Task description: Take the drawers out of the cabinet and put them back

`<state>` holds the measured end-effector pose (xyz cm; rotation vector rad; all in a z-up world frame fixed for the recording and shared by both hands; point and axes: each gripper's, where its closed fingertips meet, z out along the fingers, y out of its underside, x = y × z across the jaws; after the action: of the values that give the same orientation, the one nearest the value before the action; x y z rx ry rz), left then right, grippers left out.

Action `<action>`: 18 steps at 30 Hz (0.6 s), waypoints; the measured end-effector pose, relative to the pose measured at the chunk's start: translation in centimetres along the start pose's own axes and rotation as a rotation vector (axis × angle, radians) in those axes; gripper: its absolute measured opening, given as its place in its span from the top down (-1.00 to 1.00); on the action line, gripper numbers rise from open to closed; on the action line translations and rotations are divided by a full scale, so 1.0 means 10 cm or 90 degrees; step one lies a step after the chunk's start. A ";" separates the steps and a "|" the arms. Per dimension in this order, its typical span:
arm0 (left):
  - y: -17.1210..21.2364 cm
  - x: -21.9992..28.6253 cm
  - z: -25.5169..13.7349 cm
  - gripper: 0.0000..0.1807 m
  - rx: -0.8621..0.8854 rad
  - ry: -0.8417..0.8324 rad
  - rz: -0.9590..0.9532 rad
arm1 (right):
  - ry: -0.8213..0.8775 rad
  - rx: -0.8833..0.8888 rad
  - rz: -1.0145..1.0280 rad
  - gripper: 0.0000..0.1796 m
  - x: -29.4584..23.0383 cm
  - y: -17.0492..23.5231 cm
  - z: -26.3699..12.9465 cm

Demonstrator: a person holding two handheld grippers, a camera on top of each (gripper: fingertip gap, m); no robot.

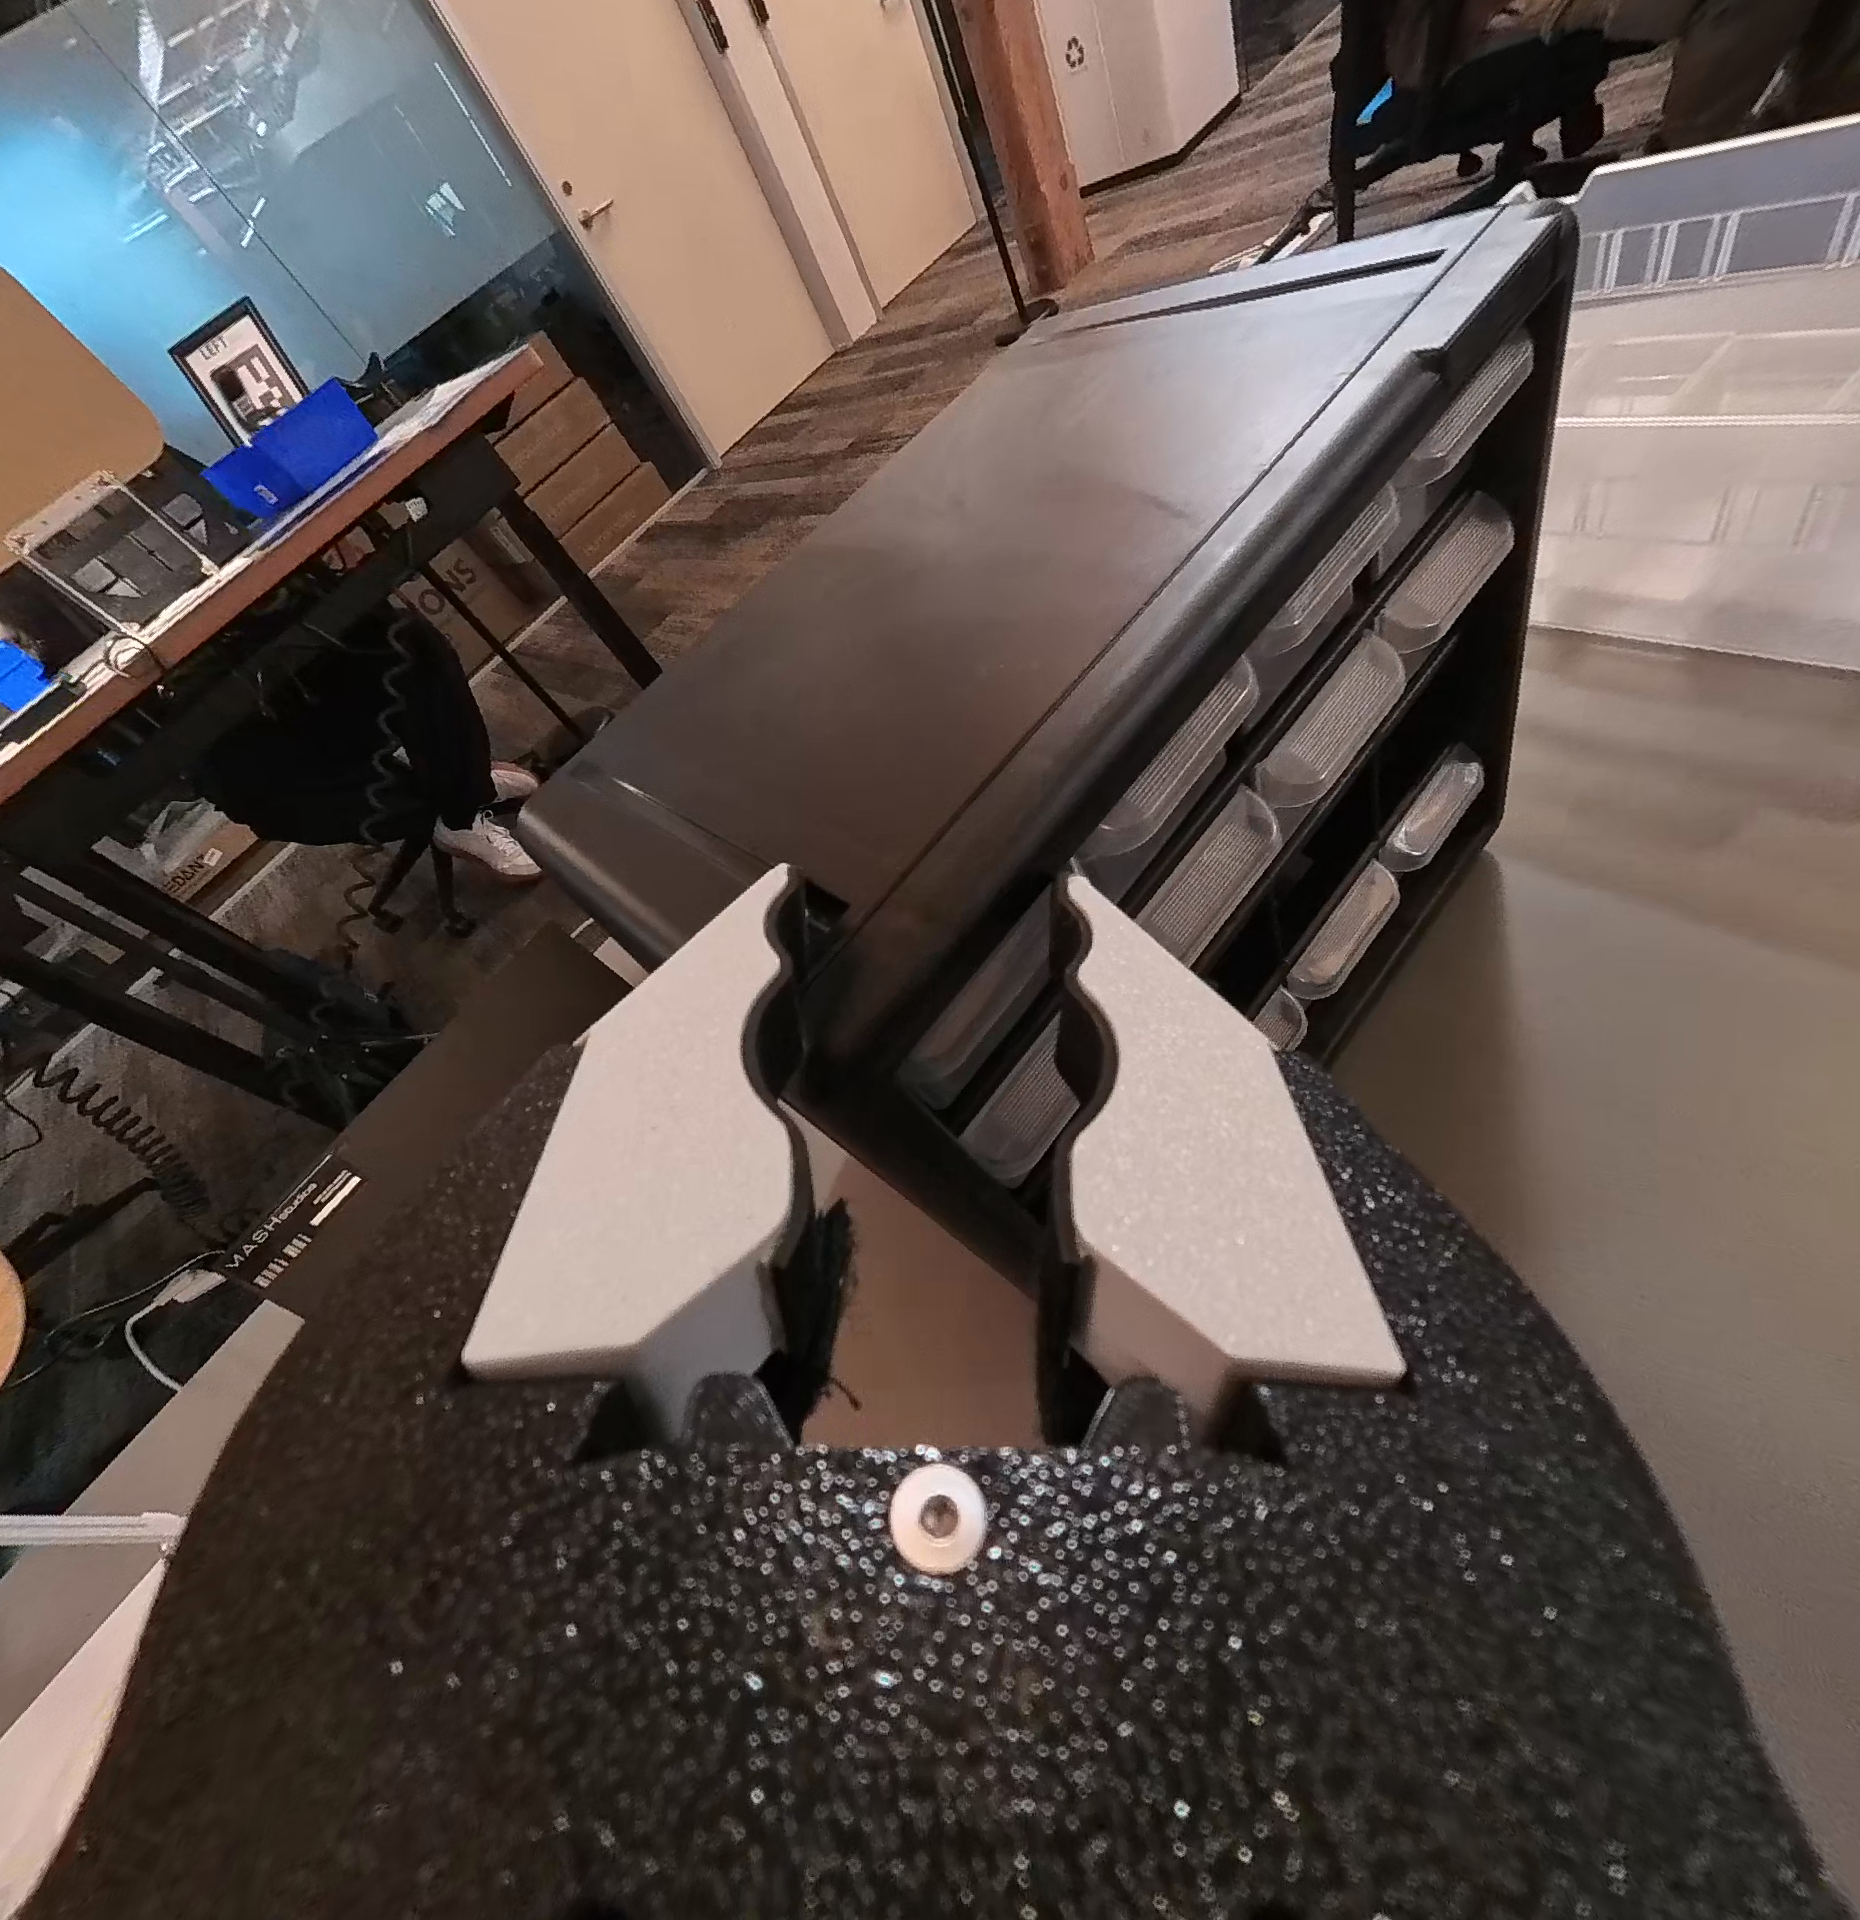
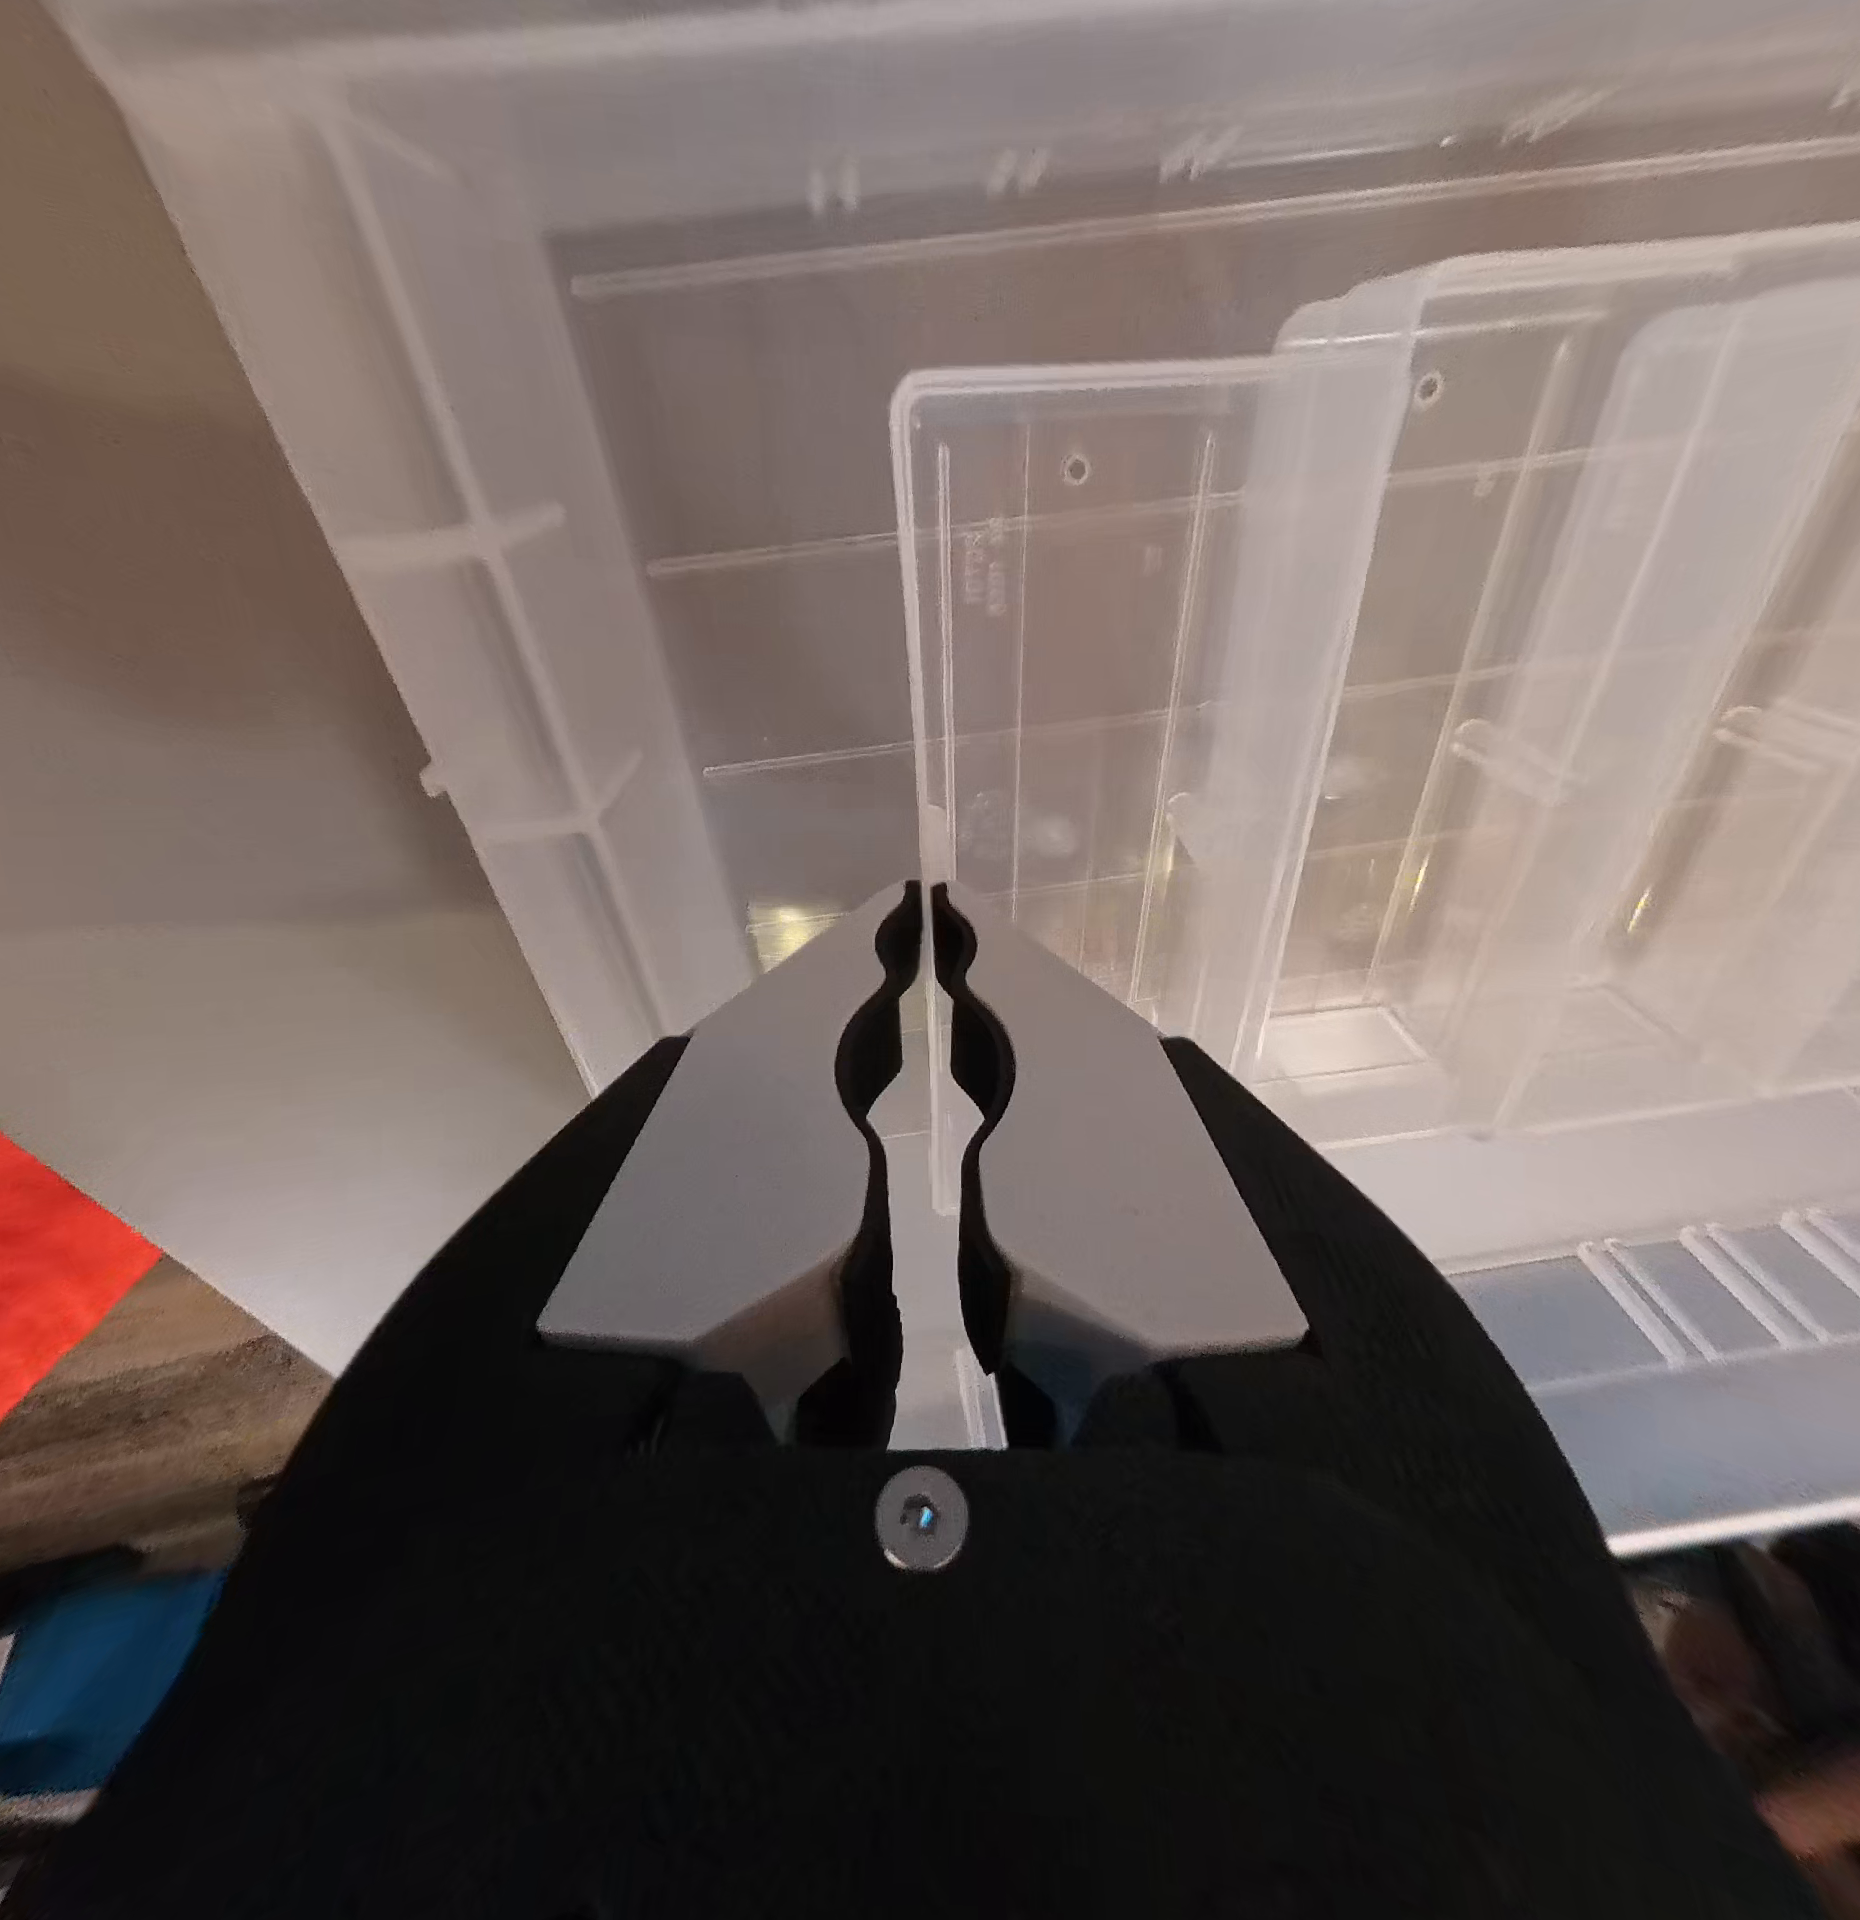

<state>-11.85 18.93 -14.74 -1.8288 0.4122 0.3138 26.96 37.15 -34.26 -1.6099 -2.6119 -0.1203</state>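
The black cabinet stood on the grey table, most of its clear drawers seated in their slots. The left gripper was clamped across the cabinet's near top corner. The right gripper pinched the thin wall of a clear drawer, which lay inside a large translucent bin, beside what looked like two more drawers, blurred.

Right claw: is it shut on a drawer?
Shut: the right claw pinches the clear drawer's thin wall edge-on, above the clear bin.
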 end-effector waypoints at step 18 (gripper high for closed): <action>0.00 0.00 0.00 0.50 0.006 0.003 0.001 | 0.538 0.499 0.322 0.33 -0.01 -0.19 -1.29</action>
<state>-11.85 18.94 -14.74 -1.8206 0.4174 0.3077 25.55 34.82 -21.50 -1.4017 -1.3252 0.1917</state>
